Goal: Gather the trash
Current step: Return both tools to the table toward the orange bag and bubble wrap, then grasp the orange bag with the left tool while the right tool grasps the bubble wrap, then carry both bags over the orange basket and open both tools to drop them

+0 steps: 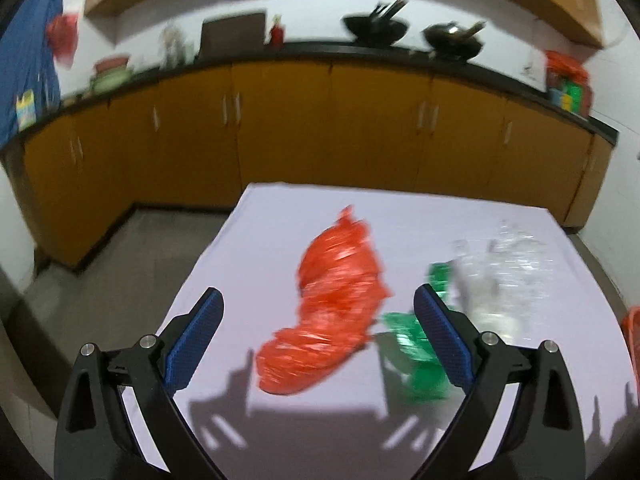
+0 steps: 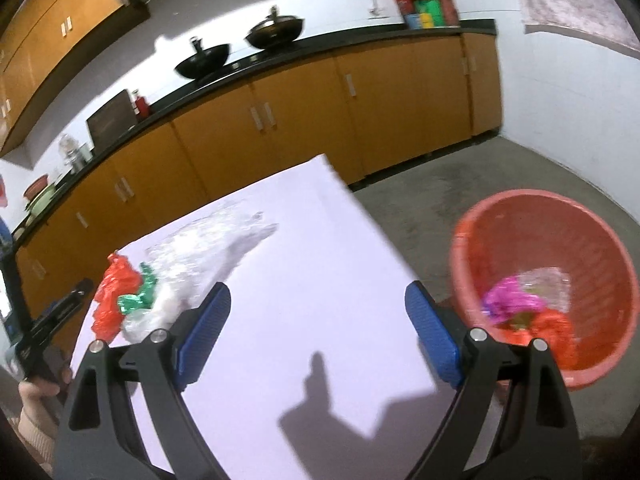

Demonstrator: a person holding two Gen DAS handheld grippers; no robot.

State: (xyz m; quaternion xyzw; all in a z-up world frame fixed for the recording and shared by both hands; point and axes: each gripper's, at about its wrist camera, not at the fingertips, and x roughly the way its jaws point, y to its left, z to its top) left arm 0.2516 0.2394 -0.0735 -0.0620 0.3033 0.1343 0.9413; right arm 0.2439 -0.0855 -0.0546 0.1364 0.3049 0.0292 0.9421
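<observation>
the left gripper (image 1: 318, 328) is held wide open, nothing gripped, above a red bag (image 1: 332, 316) (blurred); the right gripper (image 2: 318, 334) is likewise spread, empty.

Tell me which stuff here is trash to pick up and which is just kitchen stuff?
For the job:
red bag
green wrapper
clear plastic
orange basket, already holding pink, red and clear scraps
left gripper and right gripper, both open

Just lying about:
two woks
red bottle
cabinets
</observation>
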